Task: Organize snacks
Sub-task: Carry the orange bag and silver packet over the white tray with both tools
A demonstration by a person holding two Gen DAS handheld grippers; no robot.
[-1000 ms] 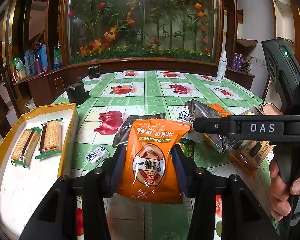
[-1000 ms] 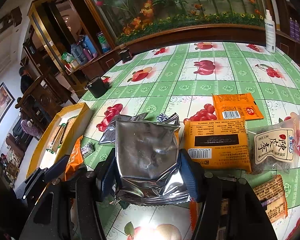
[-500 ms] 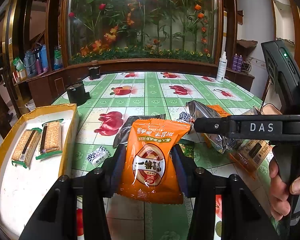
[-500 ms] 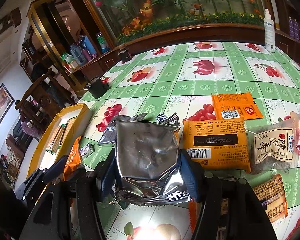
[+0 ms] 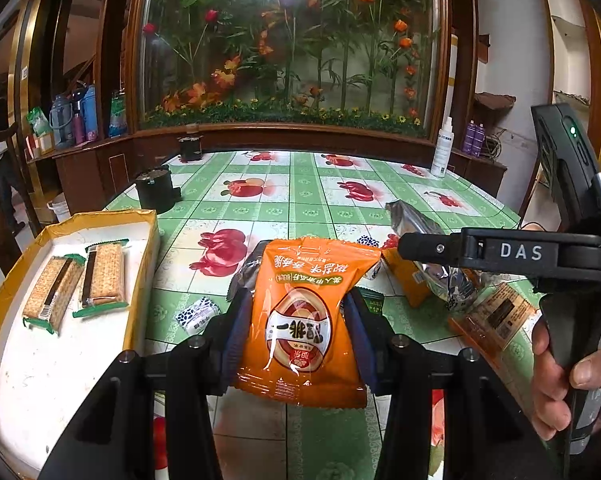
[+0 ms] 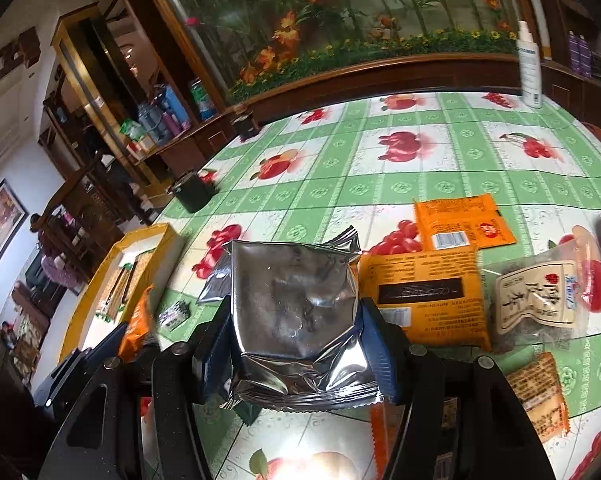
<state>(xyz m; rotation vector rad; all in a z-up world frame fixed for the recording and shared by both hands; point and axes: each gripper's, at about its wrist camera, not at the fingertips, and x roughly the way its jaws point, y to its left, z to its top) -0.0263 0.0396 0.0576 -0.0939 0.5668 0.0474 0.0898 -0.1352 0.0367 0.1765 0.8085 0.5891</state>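
Observation:
My left gripper (image 5: 296,328) is shut on an orange snack packet (image 5: 300,320), held above the green fruit-print tablecloth. To its left lies a yellow-rimmed white tray (image 5: 60,344) with two biscuit packs (image 5: 80,280). My right gripper (image 6: 296,344) is shut on a silver foil packet (image 6: 296,316); in the left wrist view that gripper (image 5: 412,246) crosses the right side, a hand on its handle. In the right wrist view the tray (image 6: 100,292) sits at the left, with the orange snack packet (image 6: 138,320) beside it.
Loose snacks lie on the table: two orange packs (image 6: 424,300), a clear bag with a white label (image 6: 536,300), a brown biscuit pack (image 6: 540,404), a small white sachet (image 5: 196,314). A black canister (image 5: 156,190) and a white spray bottle (image 5: 442,148) stand farther back.

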